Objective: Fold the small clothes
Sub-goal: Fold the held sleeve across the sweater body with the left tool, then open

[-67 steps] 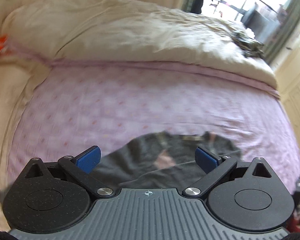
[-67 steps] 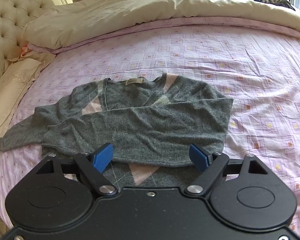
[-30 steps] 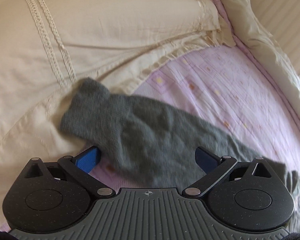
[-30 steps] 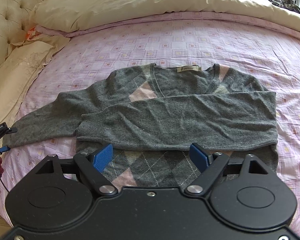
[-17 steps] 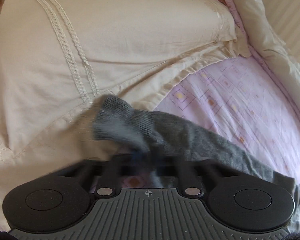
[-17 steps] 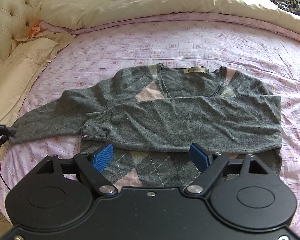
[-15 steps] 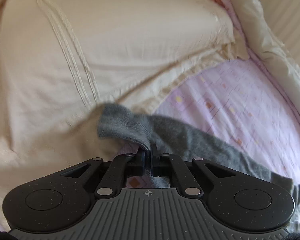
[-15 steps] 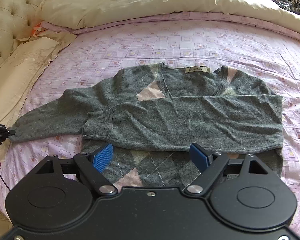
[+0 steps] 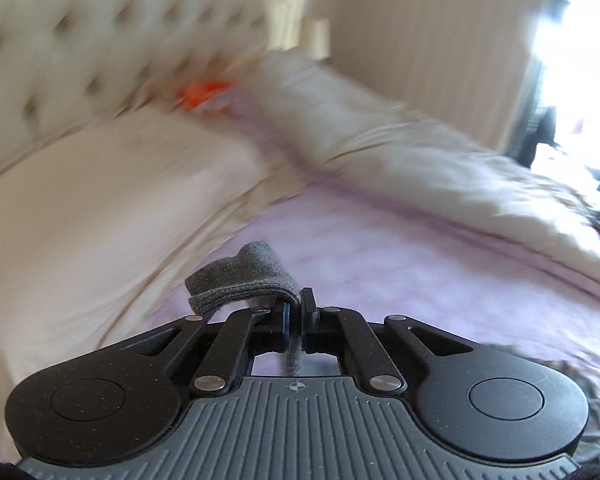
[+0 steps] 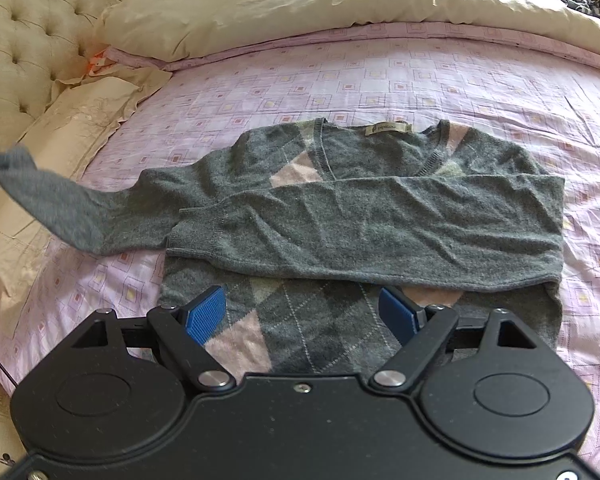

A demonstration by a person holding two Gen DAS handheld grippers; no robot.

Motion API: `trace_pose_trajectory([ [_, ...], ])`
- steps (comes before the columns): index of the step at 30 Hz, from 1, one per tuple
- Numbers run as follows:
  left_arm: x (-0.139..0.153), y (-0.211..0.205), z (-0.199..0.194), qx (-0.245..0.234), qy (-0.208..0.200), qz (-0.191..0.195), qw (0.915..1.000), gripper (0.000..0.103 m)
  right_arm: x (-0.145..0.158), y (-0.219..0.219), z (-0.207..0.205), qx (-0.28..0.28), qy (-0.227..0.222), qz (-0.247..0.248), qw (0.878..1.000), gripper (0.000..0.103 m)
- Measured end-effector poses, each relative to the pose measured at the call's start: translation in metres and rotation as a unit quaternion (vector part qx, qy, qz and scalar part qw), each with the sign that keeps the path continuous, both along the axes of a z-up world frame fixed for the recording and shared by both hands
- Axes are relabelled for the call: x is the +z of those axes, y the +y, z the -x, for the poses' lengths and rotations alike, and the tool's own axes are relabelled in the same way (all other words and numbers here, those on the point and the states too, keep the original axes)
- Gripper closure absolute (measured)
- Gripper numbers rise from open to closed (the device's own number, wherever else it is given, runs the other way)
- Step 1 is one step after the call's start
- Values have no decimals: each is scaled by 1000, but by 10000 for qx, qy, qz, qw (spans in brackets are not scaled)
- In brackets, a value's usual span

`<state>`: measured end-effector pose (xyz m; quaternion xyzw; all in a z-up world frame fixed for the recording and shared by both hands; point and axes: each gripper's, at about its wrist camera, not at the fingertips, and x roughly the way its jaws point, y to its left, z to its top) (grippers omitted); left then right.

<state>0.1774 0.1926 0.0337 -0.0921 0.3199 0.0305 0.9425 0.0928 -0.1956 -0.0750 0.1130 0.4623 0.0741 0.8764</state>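
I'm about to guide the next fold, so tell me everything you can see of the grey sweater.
The grey sweater is a soft knit with a V-neck, a pink-and-grey argyle front and a neck label. It lies face up on the pink patterned bedsheet. One sleeve is folded flat across the chest; the other sleeve stretches toward the pillow, its cuff pinched in the shut left gripper and raised off the bed. The right gripper hovers open over the hem.
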Motion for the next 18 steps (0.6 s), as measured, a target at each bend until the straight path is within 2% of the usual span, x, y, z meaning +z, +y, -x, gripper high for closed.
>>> trace_pose_trajectory([
  [4, 26, -69, -3, -642, -332, -5, 9974, 99, -2, -23, 11, -88, -16, -131, 9999, 18],
  [8, 29, -144, -5, -1304, -470, 101, 9903, 99, -5, -48, 22, -168, -29, -201, 9997, 18],
  [13, -5, -235, -12, -1918, -242, 299, 9807, 99, -8, -80, 31, -326, -24, -243, 9992, 18],
  [18, -52, -313, -11, -2418, 152, 239, 9699, 98, -13, -108, 36, -507, 49, -258, 9984, 18],
])
